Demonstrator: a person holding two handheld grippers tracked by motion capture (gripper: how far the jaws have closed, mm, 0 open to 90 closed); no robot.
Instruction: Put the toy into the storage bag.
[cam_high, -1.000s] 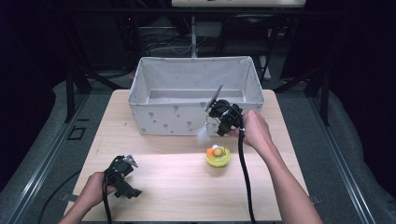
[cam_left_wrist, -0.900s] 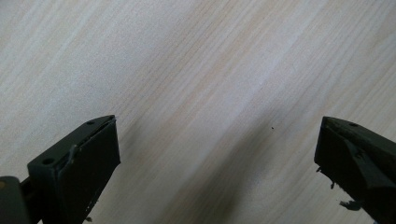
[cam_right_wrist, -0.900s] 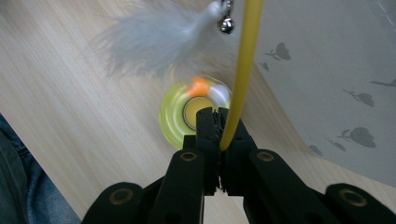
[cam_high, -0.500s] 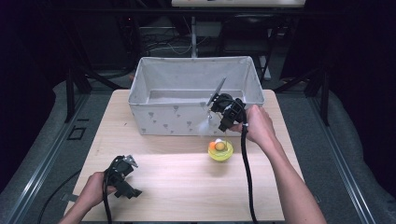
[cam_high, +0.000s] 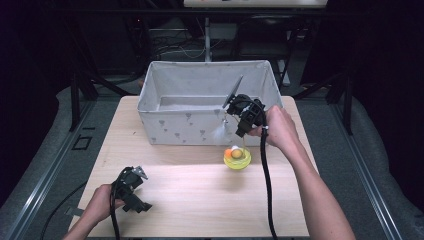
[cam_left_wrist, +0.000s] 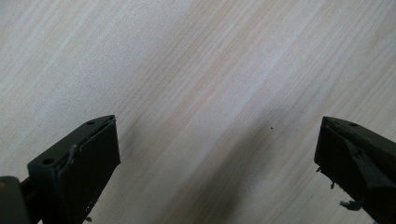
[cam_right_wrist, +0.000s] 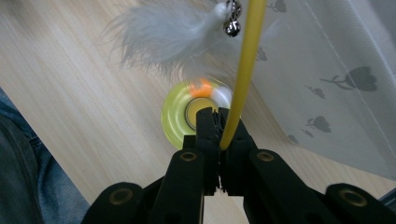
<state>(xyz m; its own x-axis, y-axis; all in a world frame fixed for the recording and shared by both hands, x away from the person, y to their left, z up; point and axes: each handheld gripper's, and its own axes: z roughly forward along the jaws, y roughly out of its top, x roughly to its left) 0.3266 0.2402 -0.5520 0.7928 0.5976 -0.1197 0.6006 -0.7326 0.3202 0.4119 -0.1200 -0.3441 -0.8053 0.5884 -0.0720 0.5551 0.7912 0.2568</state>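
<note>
Right of centre in the high view, the right gripper (cam_high: 243, 131) pinches a thin yellow wand (cam_right_wrist: 243, 70) above a round yellow toy (cam_high: 236, 158). Its white feather tuft (cam_right_wrist: 163, 39) could snag the grey fabric bin (cam_high: 180, 127). The left gripper (cam_left_wrist: 217, 163) rests spread, lower left.

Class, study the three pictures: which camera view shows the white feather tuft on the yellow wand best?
The right gripper view: the feather tuft is large there, beside a small bell, above the right claw shut on the yellow wand. The high view gives a small pale wisp against the fabric bin. The left gripper view faces bare tabletop.
</note>
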